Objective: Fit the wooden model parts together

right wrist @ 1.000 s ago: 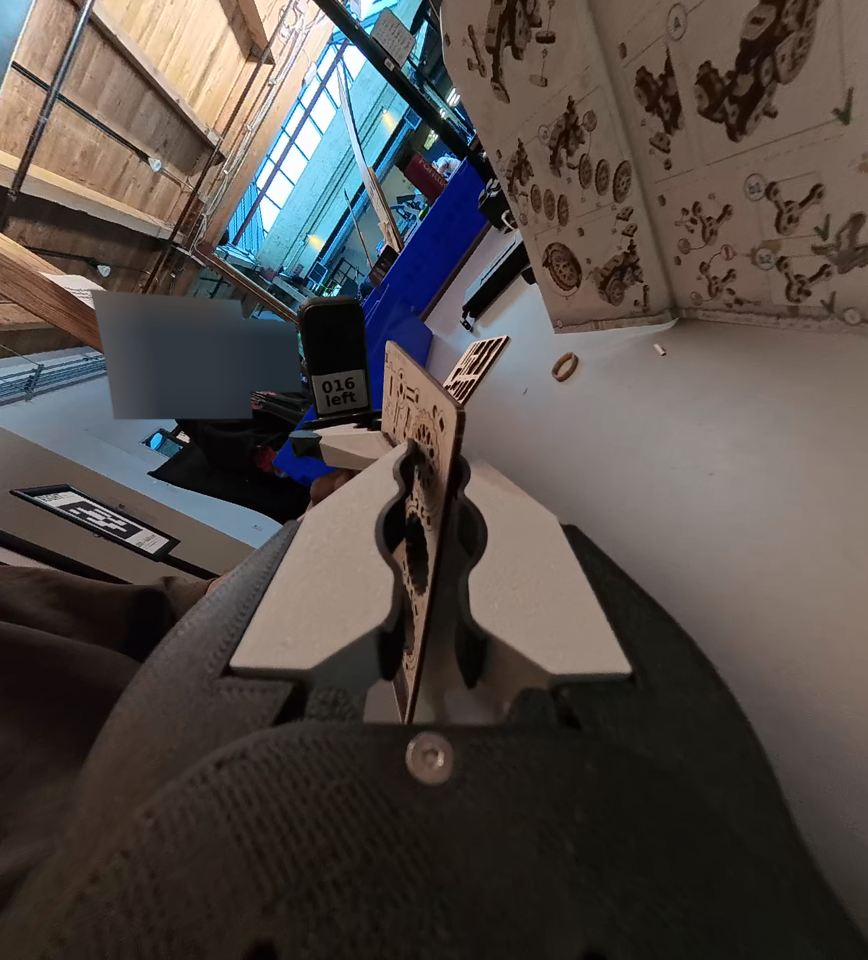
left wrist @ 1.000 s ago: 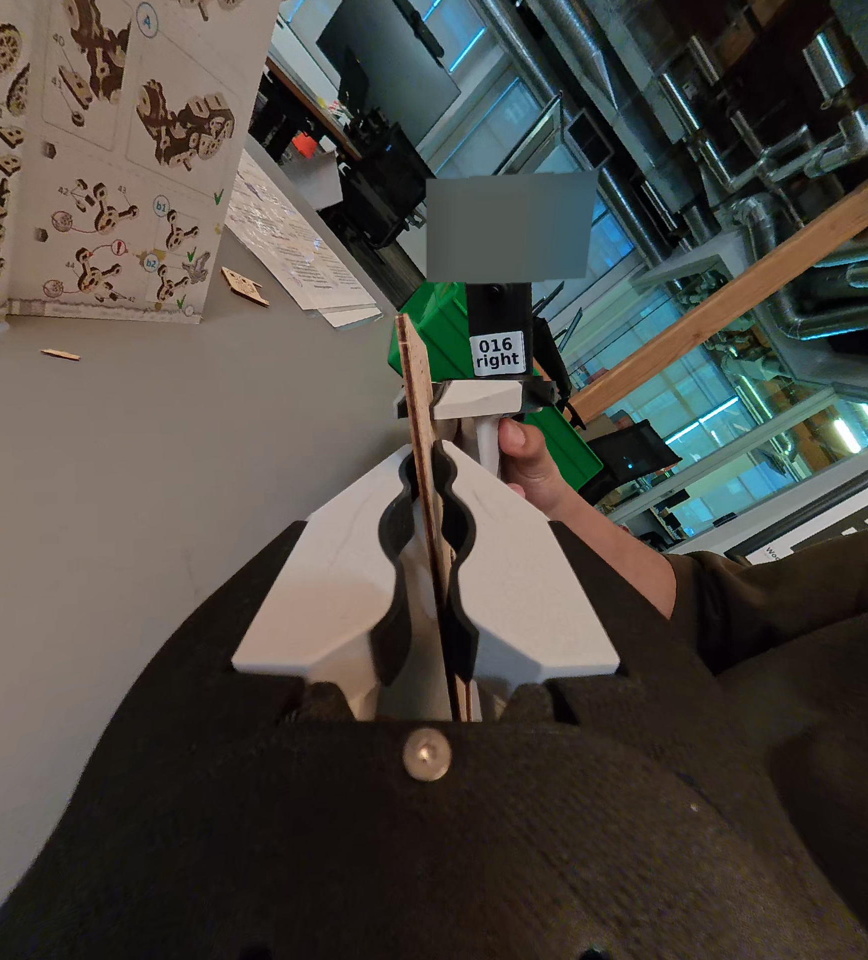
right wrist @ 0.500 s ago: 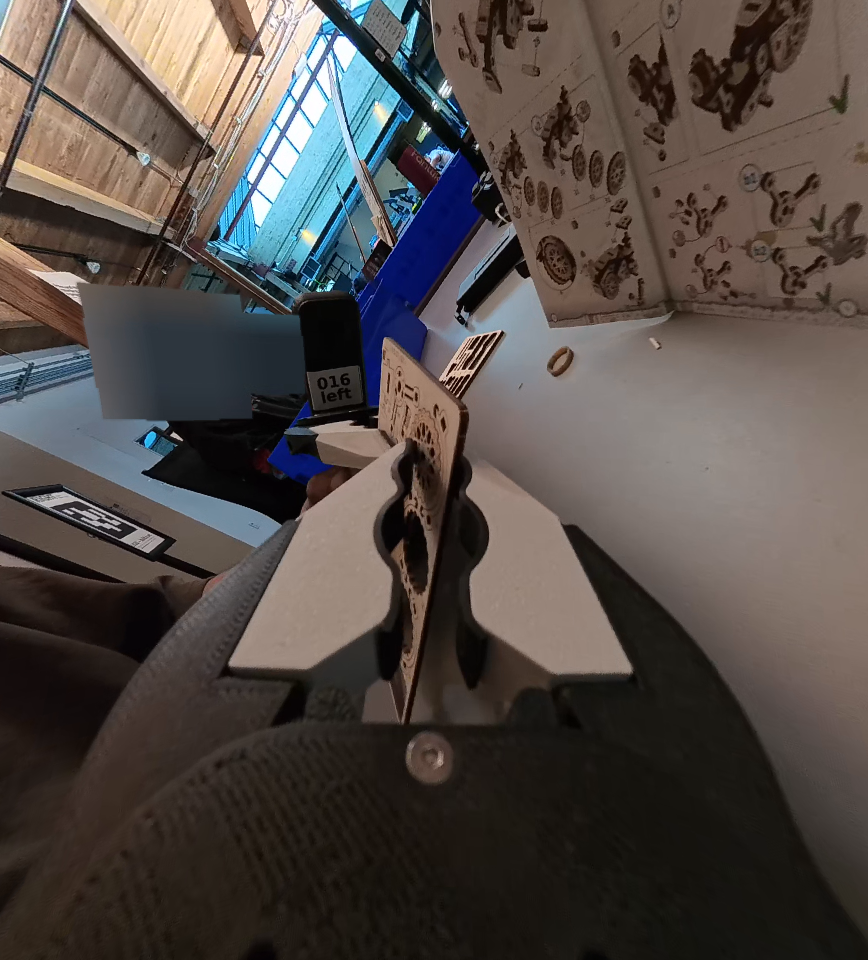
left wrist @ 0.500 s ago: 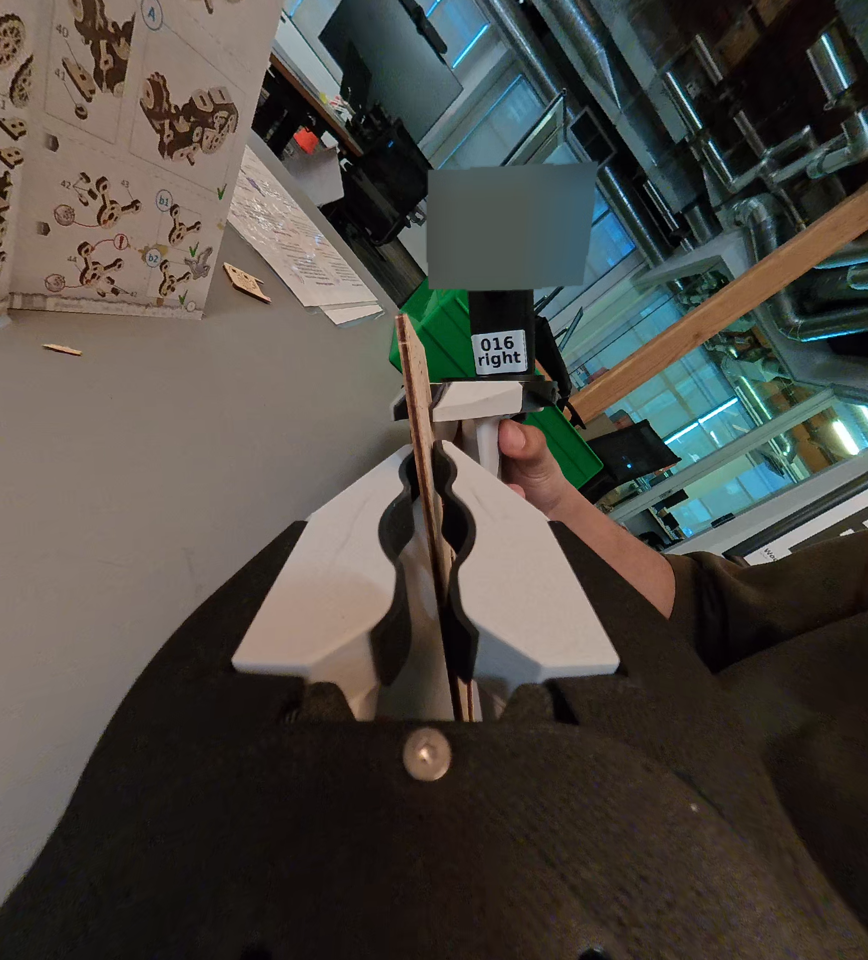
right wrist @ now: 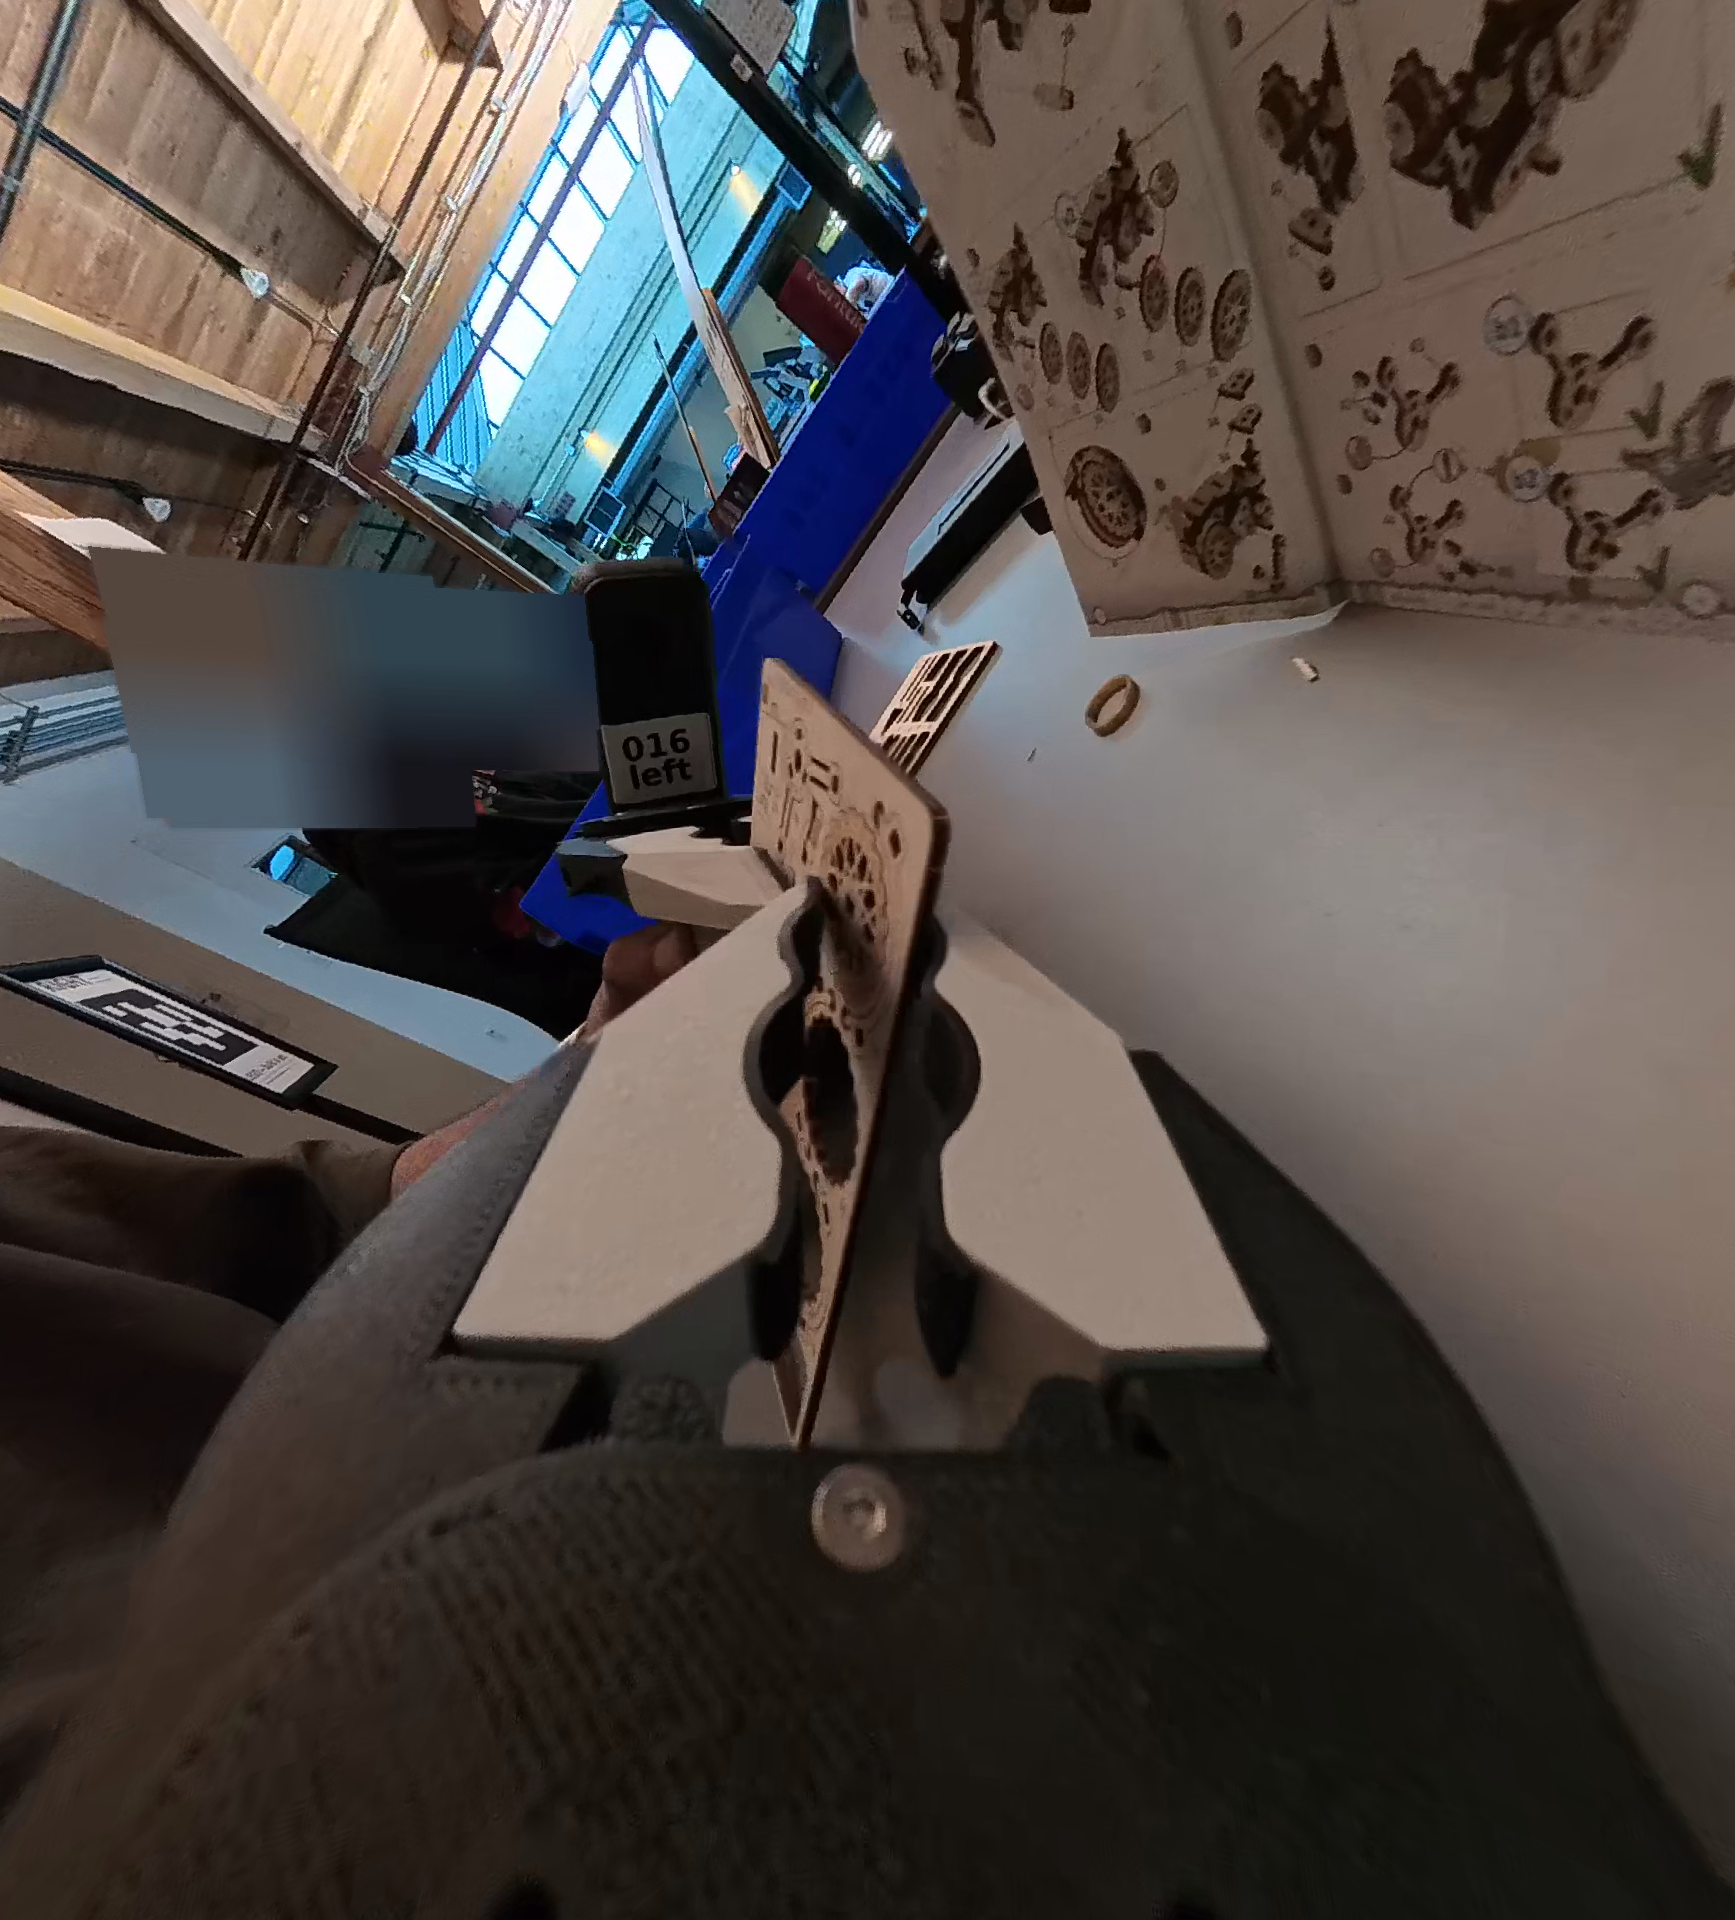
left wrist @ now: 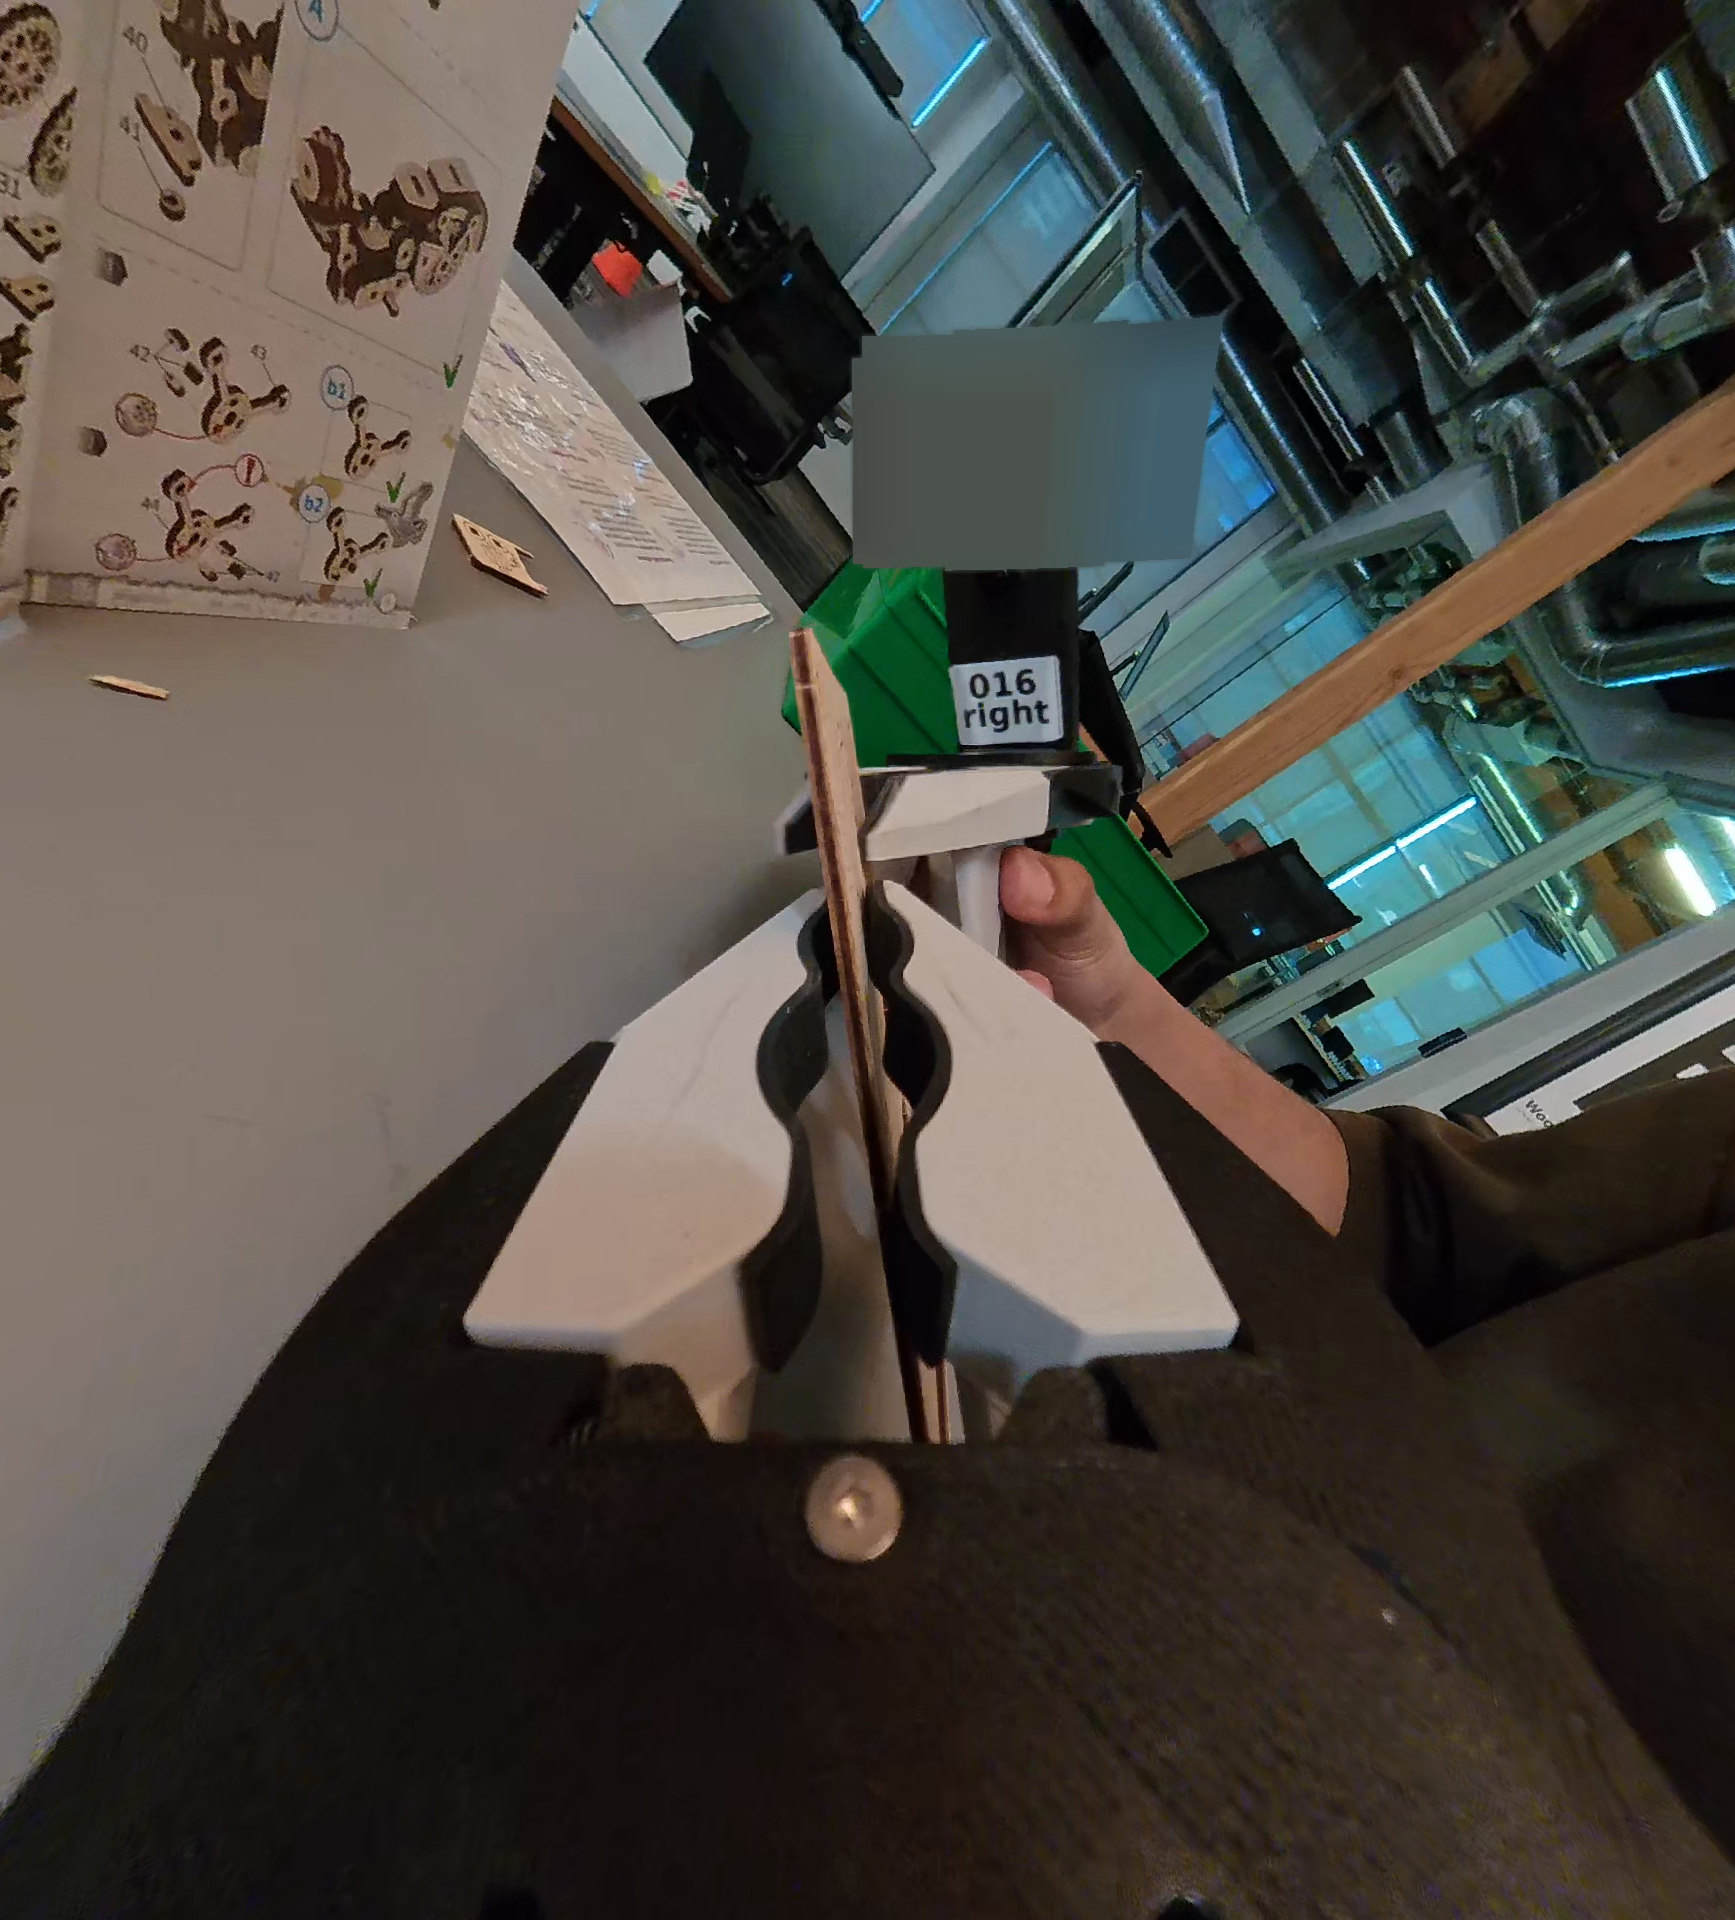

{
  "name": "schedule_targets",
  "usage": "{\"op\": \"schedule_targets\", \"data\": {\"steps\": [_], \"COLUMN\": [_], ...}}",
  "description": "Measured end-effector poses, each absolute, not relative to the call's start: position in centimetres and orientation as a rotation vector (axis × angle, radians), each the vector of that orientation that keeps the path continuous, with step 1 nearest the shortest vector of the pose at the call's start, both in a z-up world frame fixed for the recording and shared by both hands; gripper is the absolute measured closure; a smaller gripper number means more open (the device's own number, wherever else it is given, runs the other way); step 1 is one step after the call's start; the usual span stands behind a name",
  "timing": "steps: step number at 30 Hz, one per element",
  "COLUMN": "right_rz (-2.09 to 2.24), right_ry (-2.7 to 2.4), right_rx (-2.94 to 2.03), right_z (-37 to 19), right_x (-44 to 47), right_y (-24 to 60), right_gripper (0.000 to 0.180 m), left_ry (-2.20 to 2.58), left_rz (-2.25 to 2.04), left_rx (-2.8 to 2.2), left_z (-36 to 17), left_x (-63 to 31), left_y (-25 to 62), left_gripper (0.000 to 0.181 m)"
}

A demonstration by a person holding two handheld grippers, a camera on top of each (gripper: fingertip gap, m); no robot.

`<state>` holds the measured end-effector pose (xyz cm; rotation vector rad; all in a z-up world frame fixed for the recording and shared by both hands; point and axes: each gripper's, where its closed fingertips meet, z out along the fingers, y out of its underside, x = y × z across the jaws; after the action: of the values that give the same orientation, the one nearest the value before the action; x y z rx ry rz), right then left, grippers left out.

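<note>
Plywood, a thin flat laser-cut sheet of model parts [right wrist: 847, 997], stands on edge above the grey table [left wrist: 323, 935], clamped at one end by the left gripper [left wrist: 858, 935] and at the other by the right gripper [right wrist: 868, 925]; beyond, 1 printed assembly-instruction sheet [right wrist: 1414, 312] stands upright; 1 small wooden ring [right wrist: 1112, 704] lies near it.

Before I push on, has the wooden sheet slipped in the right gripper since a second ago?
No. The wooden sheet sits unchanged between the right gripper's fingers; only the table's ring drifts slightly up-left.
</note>
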<state>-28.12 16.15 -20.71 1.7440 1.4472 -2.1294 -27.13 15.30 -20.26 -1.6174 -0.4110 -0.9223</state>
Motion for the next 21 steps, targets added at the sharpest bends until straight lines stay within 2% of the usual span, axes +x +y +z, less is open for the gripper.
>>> {"op": "schedule_targets", "data": {"steps": [21], "right_rz": [-2.106], "right_ry": [1.49], "right_rx": [1.811], "right_z": [-21.24], "right_x": [-28.51], "right_y": [16.28], "right_gripper": [0.167], "left_ry": [-0.456], "left_rz": [-0.893], "left_rx": [-1.645], "left_z": [-20.86], "left_x": [-27.52], "left_y": [15.44], "left_gripper": [0.18]}}
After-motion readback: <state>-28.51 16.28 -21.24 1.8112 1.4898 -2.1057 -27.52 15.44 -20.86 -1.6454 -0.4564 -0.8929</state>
